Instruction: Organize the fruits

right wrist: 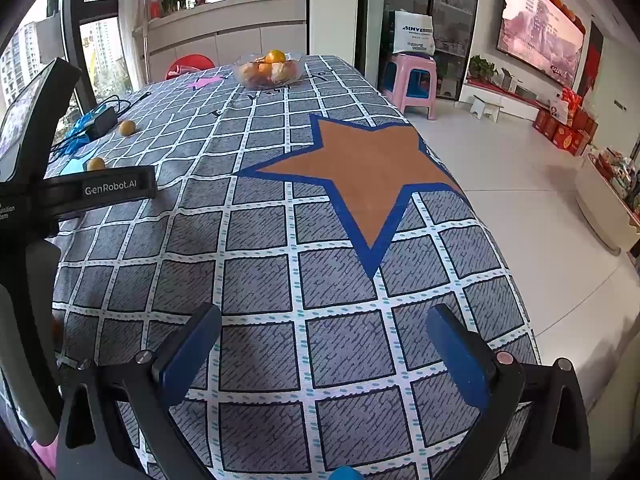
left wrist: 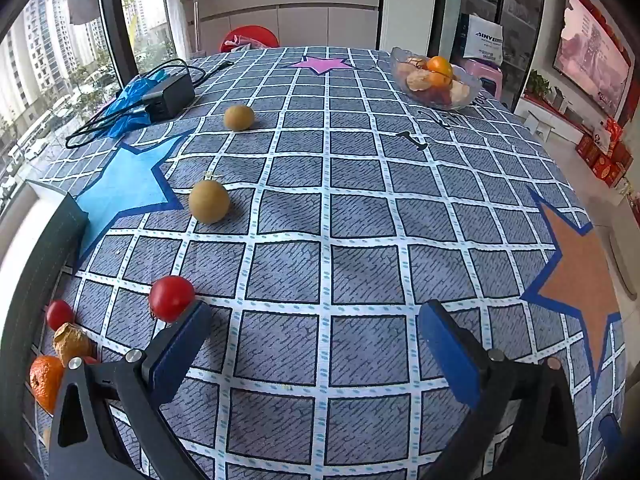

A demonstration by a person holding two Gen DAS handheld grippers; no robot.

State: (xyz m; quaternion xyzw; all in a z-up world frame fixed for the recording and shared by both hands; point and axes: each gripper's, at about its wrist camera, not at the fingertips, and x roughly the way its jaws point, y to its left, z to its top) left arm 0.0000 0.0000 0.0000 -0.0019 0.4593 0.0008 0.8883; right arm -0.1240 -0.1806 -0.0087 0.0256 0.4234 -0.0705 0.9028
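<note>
In the left wrist view my left gripper [left wrist: 316,320] is open and empty above the checked tablecloth. A red tomato [left wrist: 171,298] lies just beyond its left fingertip. Another red tomato [left wrist: 59,314], a shrivelled brown fruit [left wrist: 72,342] and an orange [left wrist: 46,380] lie at the far left. Two round brown fruits [left wrist: 209,202] [left wrist: 239,117] sit farther up the table. A glass bowl [left wrist: 434,80] holding oranges stands at the far right; it also shows in the right wrist view [right wrist: 268,70]. My right gripper [right wrist: 324,326] is open and empty over the cloth.
A black power adapter [left wrist: 168,94] with cable lies on a blue plastic bag [left wrist: 124,108] at the far left. The table's right edge drops to the floor, by a pink stool [right wrist: 412,82]. The left gripper's body [right wrist: 72,192] fills the left of the right wrist view.
</note>
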